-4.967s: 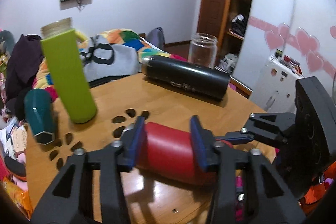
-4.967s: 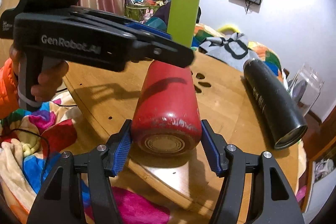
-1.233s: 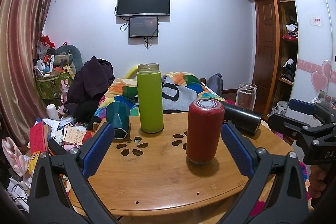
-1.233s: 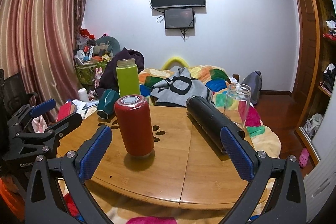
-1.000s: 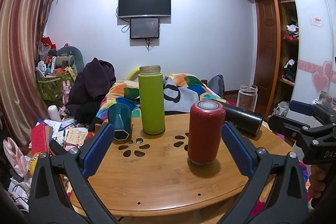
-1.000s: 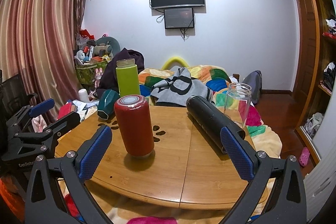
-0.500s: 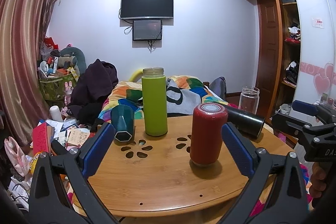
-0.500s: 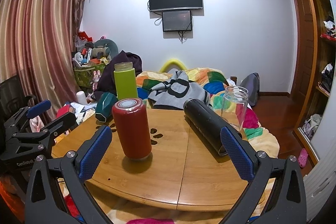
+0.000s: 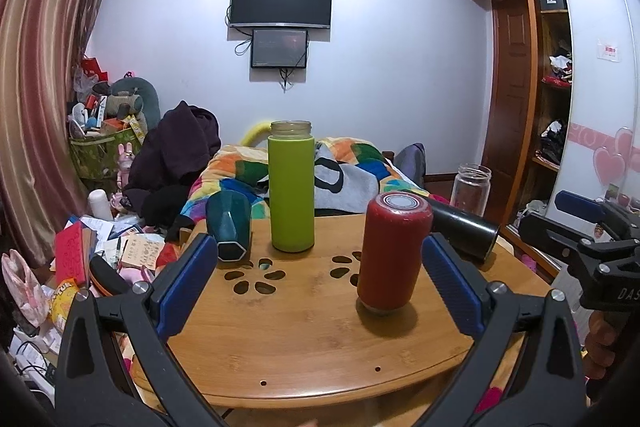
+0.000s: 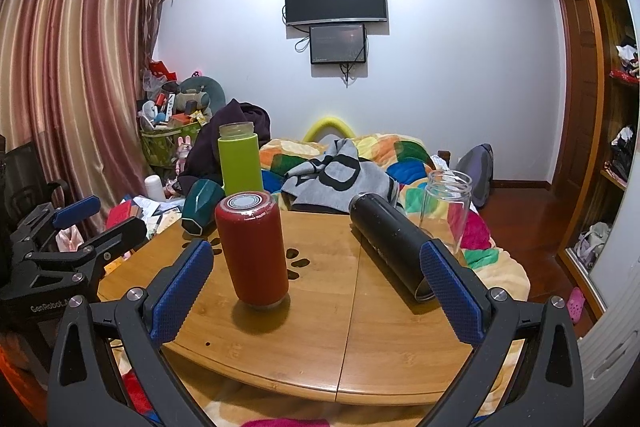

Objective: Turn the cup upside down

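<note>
Red cup (image 9: 394,251), a scuffed matte cylinder, stands base-up on the round bamboo table (image 9: 304,327) beside a green bottle (image 9: 291,187) and a toppled black flask (image 10: 390,247). Left tongs (image 9: 318,283) and right tongs (image 10: 316,293) both gape wide, blue ribbed pads (image 10: 180,291) touching nothing. Left handle reads "GenRobot".

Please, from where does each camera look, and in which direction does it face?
Left wrist: sits on the left gripper, faces the far wall across the table; its open fingers show, and the right gripper at right.
Right wrist: sits on the right gripper, faces the same wall; its open fingers show, and the left gripper at left.
Both share the red cup, standing base up.
</note>
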